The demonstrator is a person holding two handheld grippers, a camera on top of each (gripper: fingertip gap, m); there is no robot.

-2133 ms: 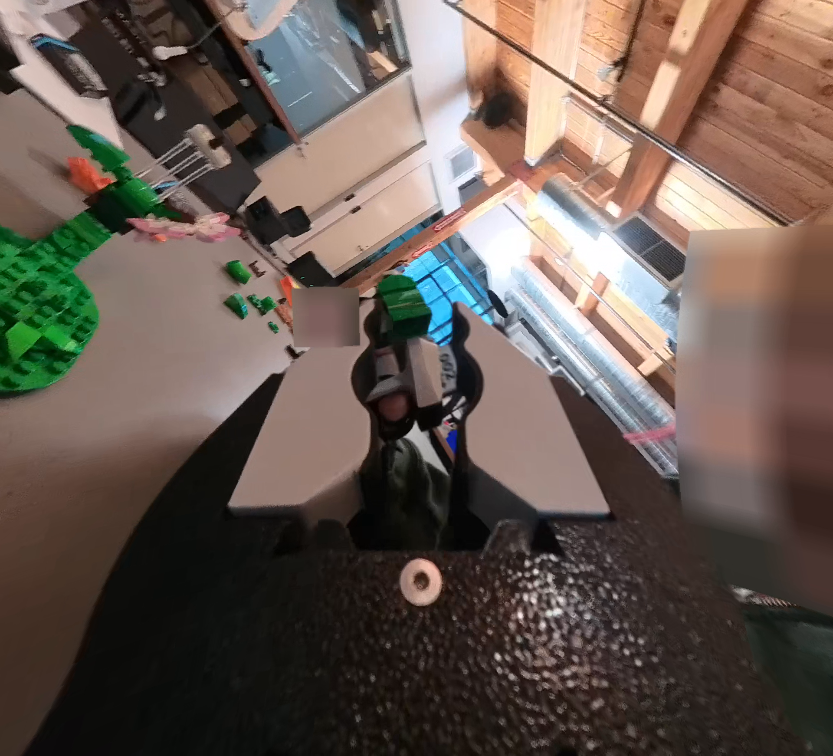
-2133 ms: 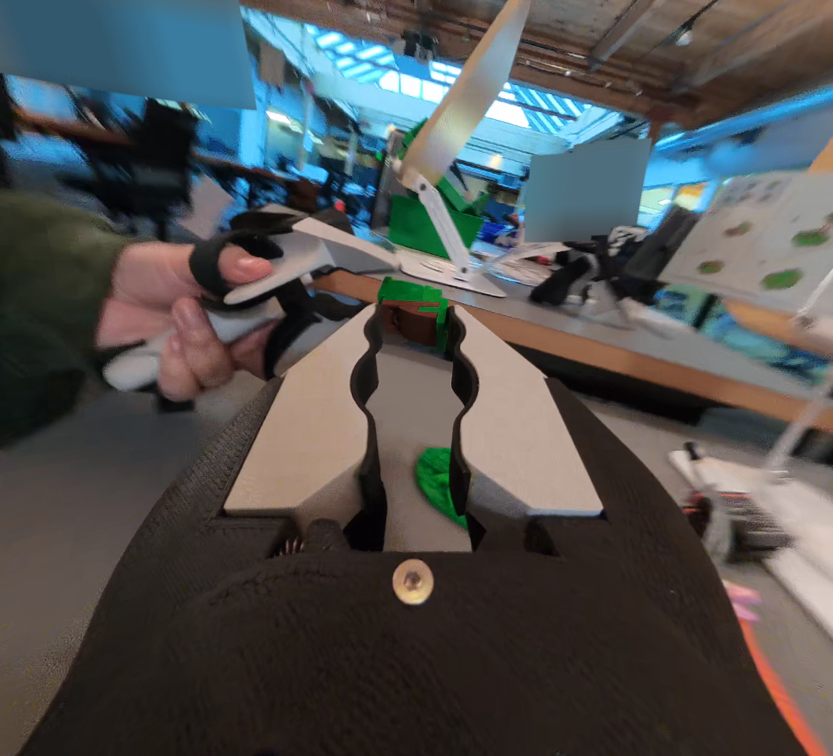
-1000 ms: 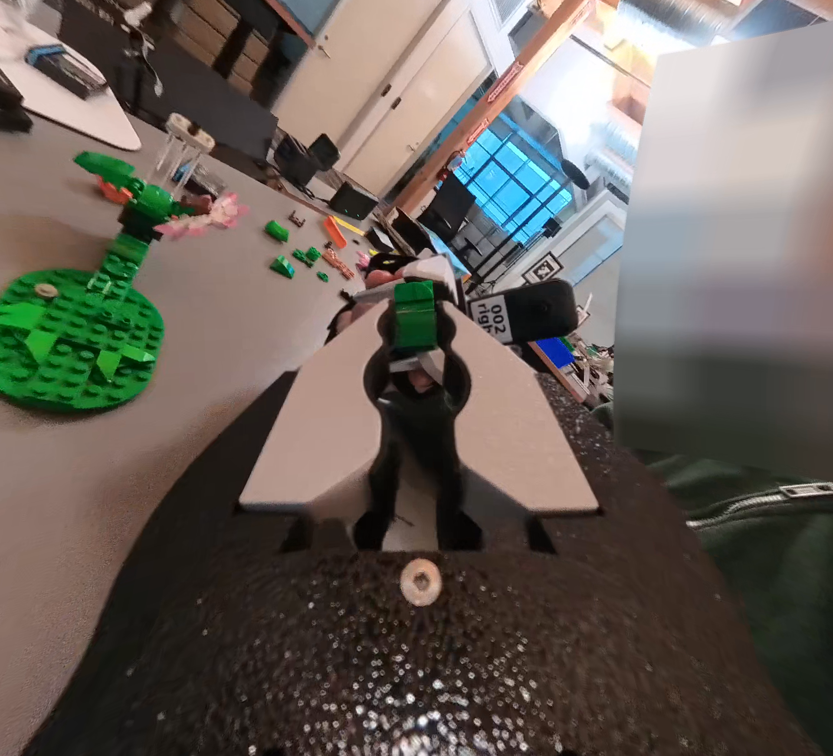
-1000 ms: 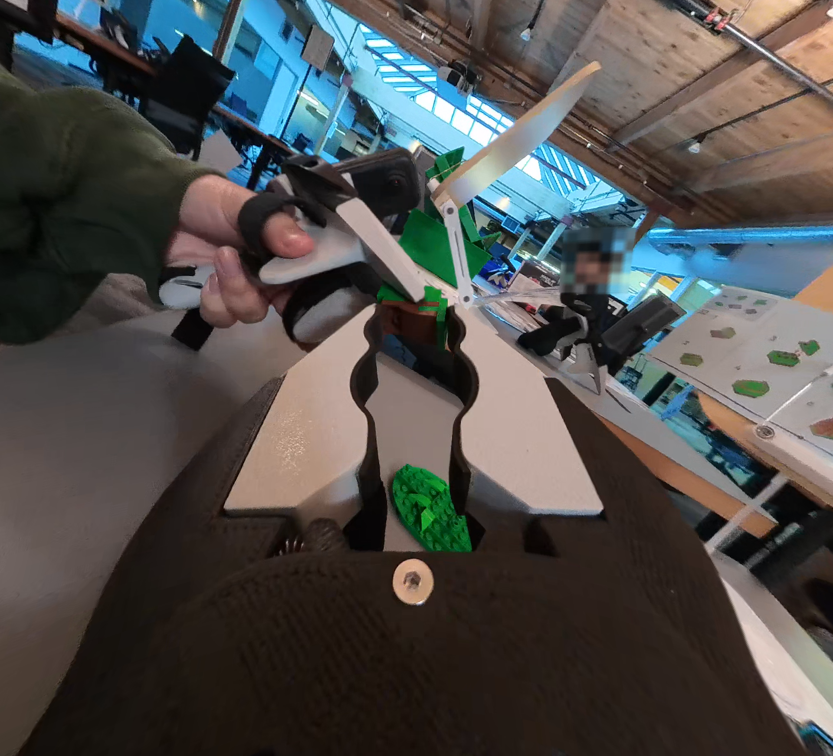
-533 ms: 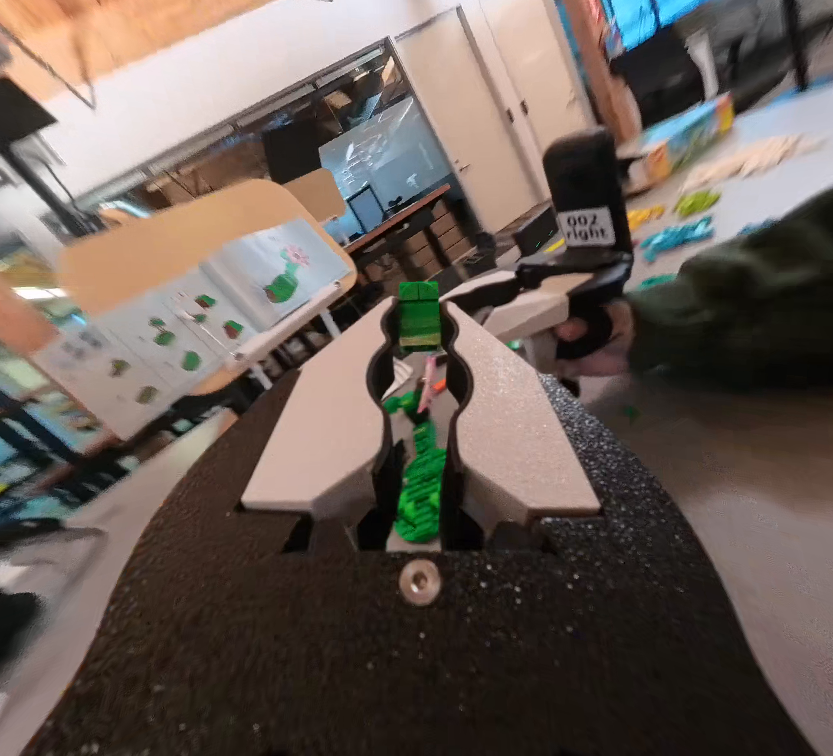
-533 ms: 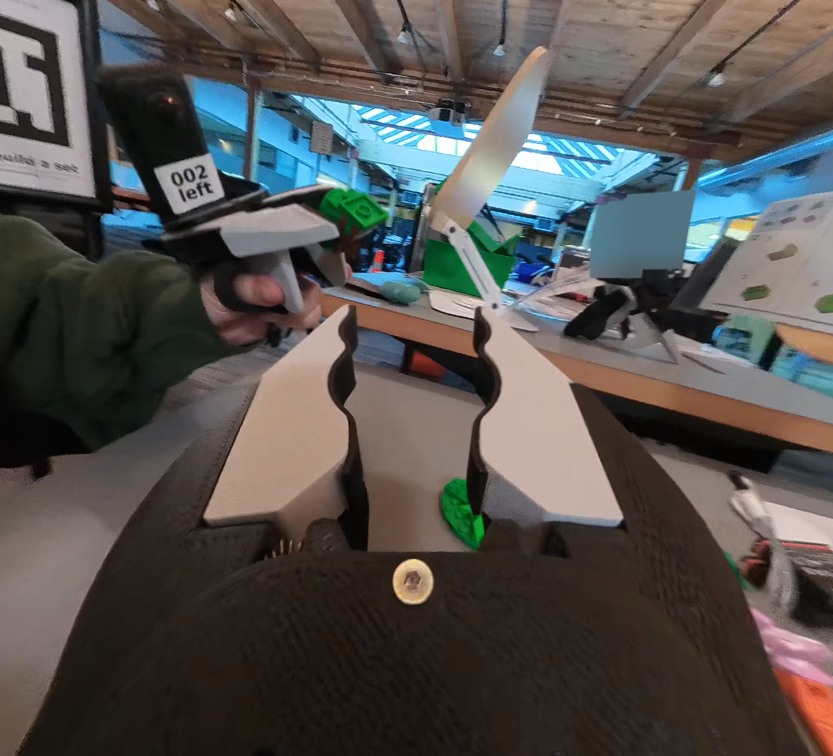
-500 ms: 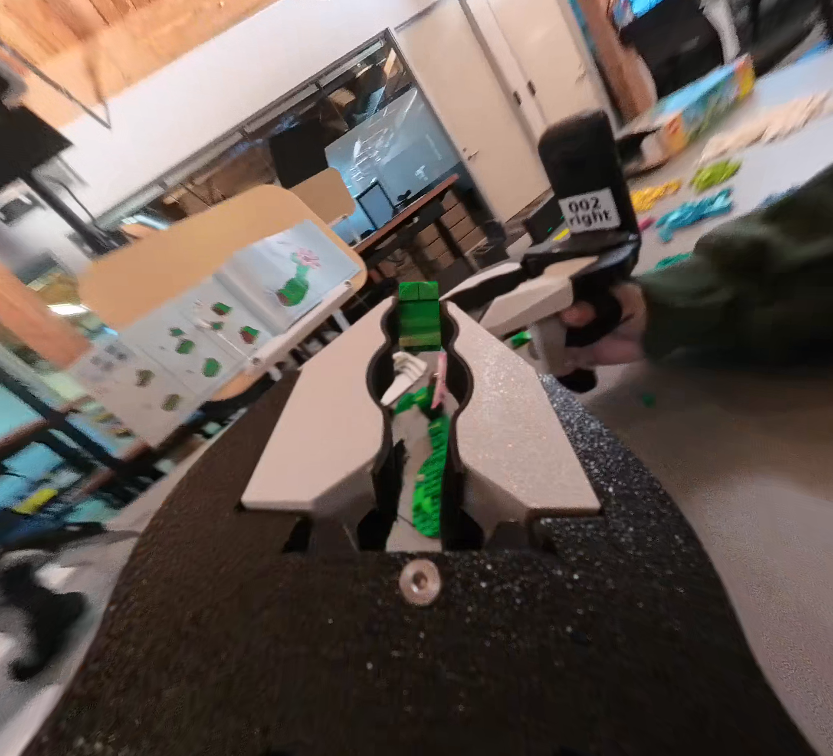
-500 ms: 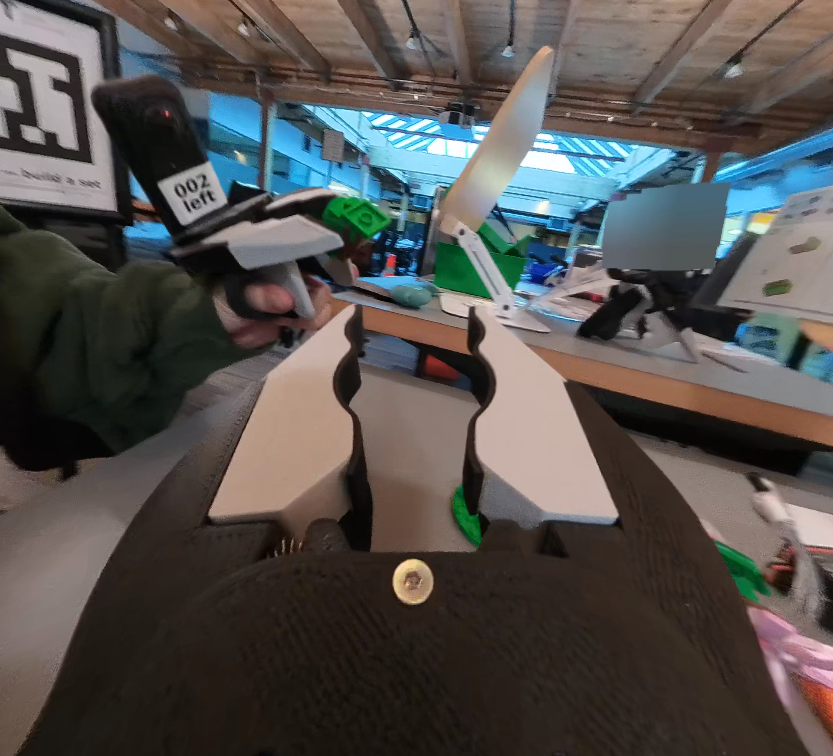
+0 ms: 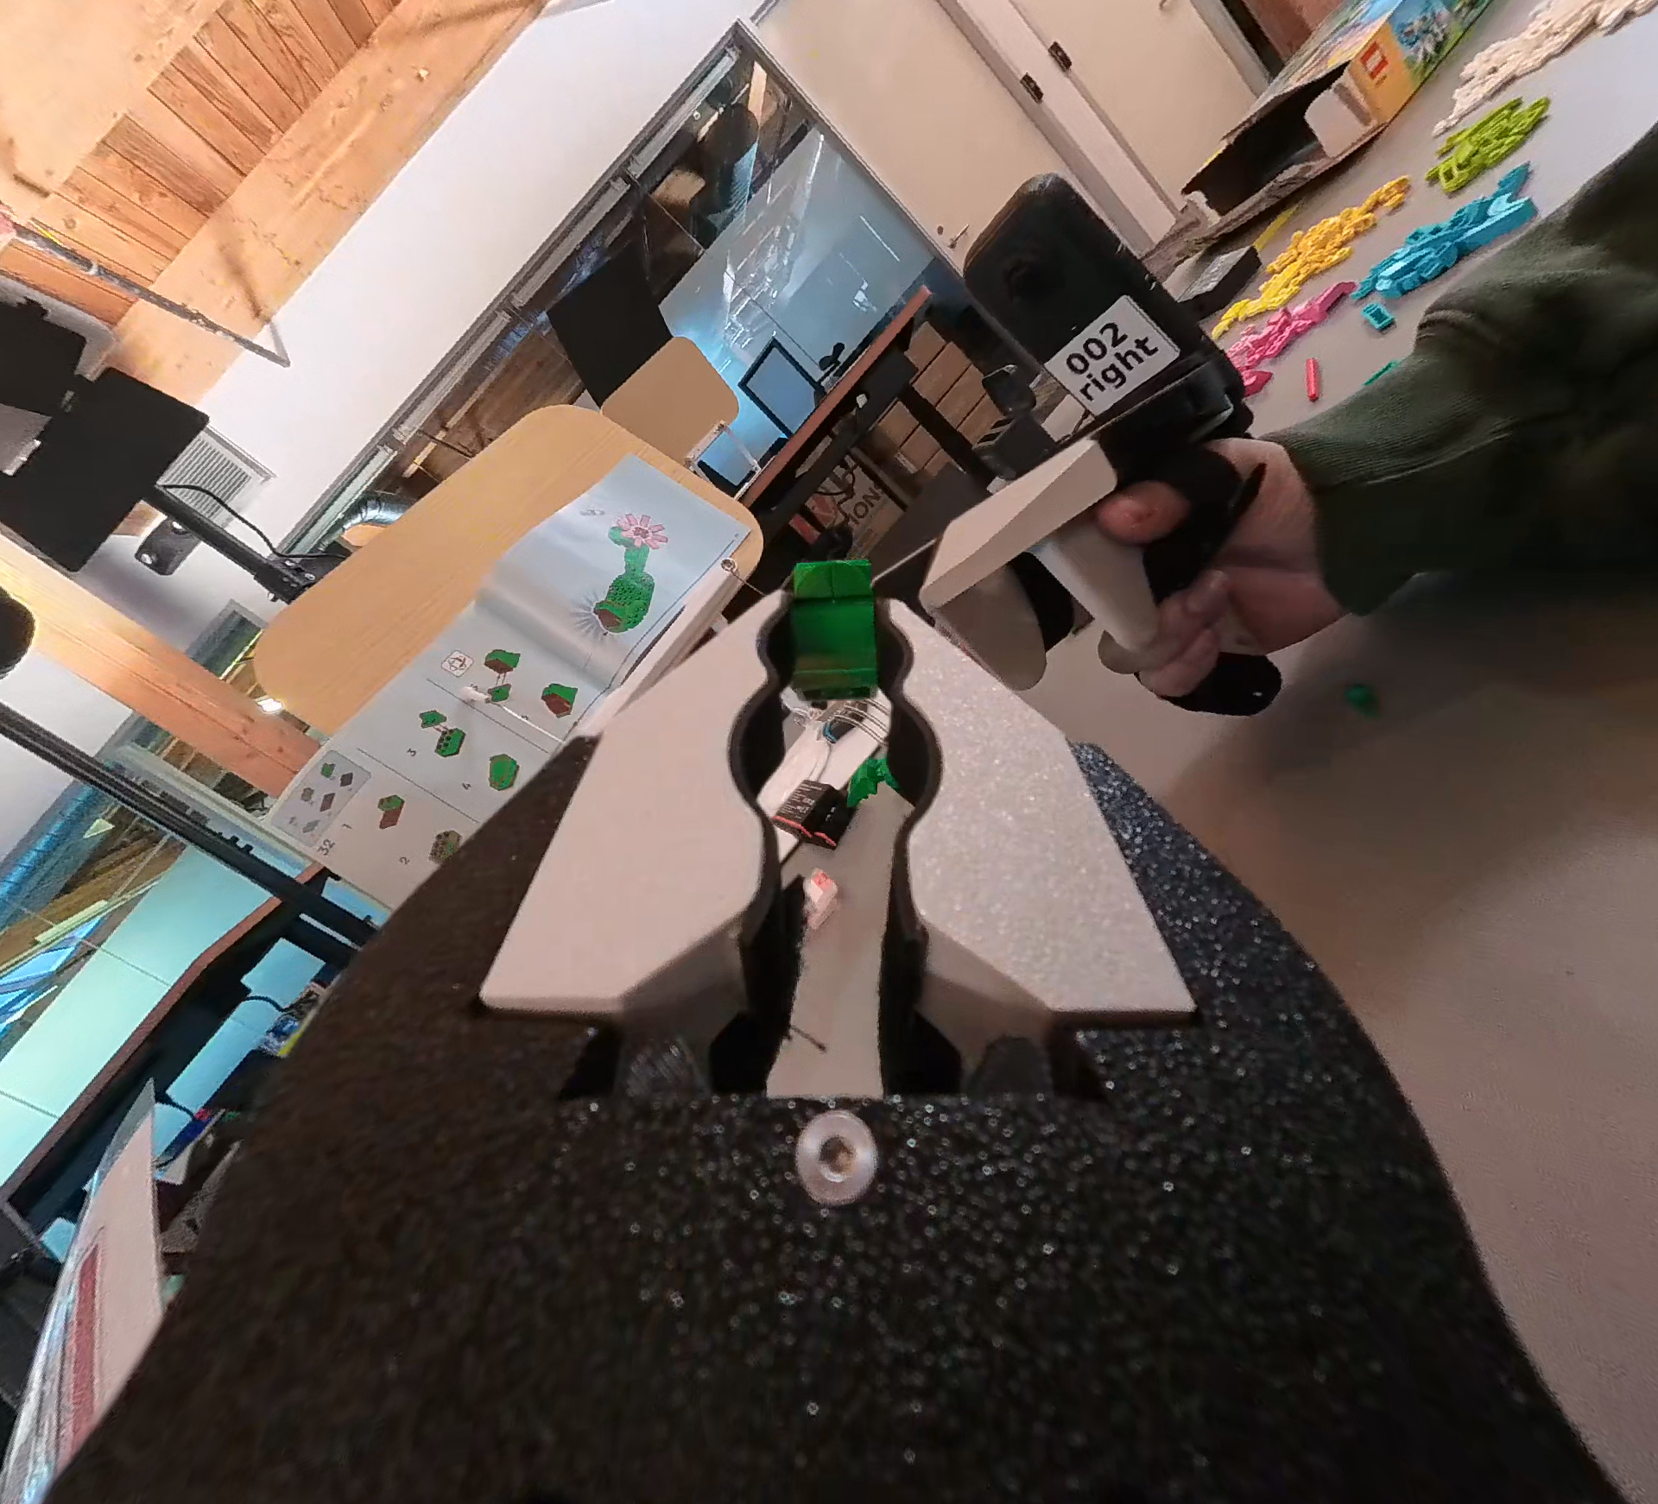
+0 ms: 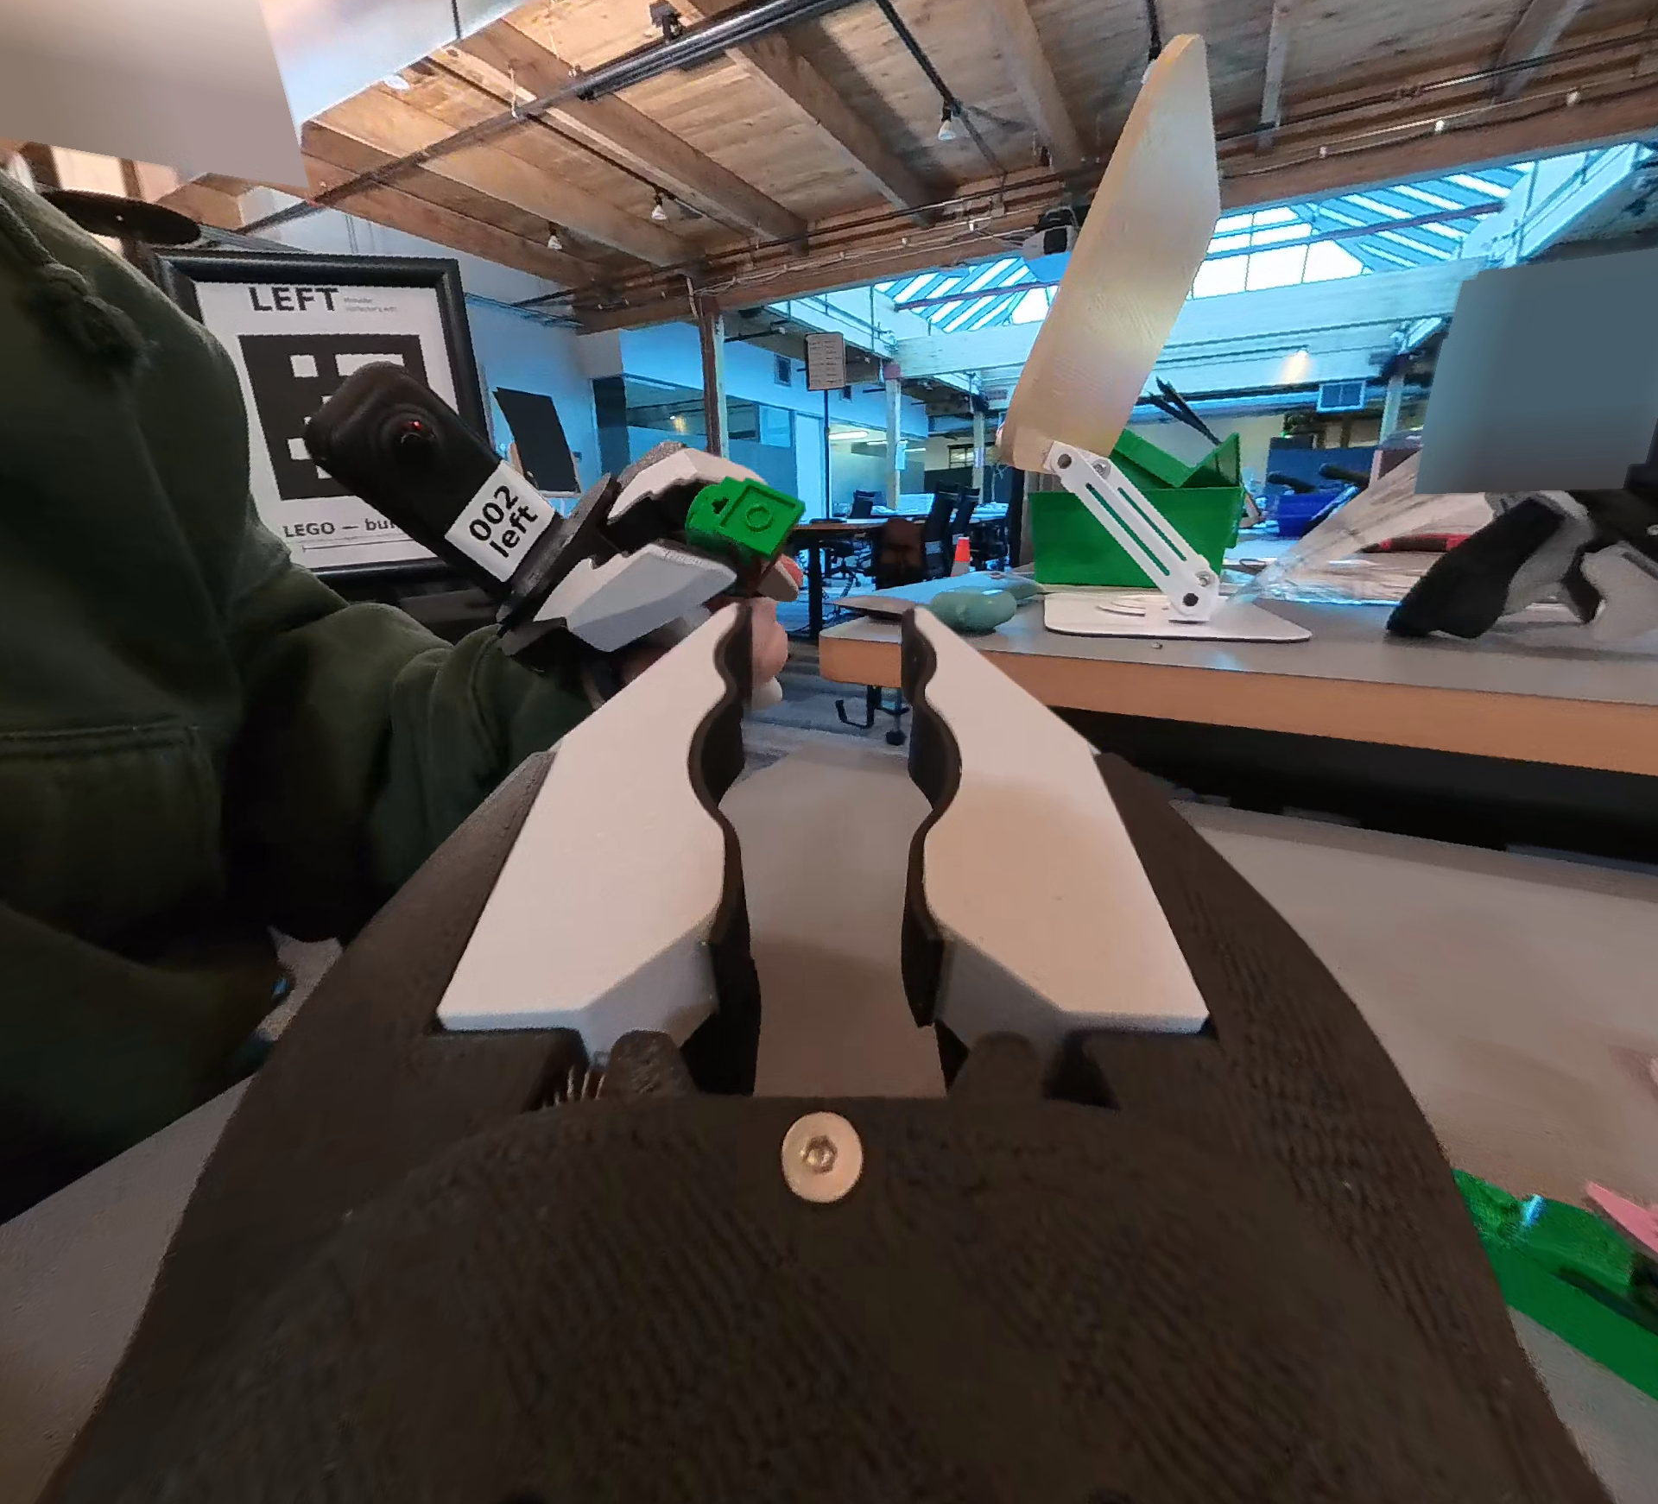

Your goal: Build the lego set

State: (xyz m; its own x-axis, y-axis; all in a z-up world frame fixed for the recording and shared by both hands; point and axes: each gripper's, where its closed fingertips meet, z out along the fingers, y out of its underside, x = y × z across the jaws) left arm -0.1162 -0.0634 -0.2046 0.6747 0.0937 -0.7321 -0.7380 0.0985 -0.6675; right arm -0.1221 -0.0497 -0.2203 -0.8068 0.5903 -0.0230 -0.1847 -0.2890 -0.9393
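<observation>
My left gripper (image 9: 833, 636) is shut on a small green brick assembly (image 9: 833, 640) and holds it in the air above the table. It also shows in the right wrist view (image 10: 745, 532), up and left of my right gripper's tips, with the green assembly (image 10: 743, 521) between its fingers. My right gripper (image 10: 824, 625) is open and empty. It shows in the left wrist view (image 9: 978, 600), to the right of the green assembly, held by a hand in a dark green sleeve. A green plate build (image 10: 1561, 1273) with a pink piece lies at the lower right.
An instruction booklet (image 9: 502, 698) leans on a wooden stand (image 9: 431, 555). Loose coloured bricks (image 9: 1400, 259) and a set box (image 9: 1400, 26) lie on the grey table (image 9: 1346, 878). A second table (image 10: 1256, 672) holds a green bin (image 10: 1139, 528) and another stand. My two grippers' fingertips are within a few centimetres of each other. About 20 cm separates my right fingertips from the green plate build (image 10: 1561, 1273).
My right gripper let go of the assembly, opened and drew away from my left gripper. My left gripper swung round with the green assembly and now points toward the instruction booklet.
</observation>
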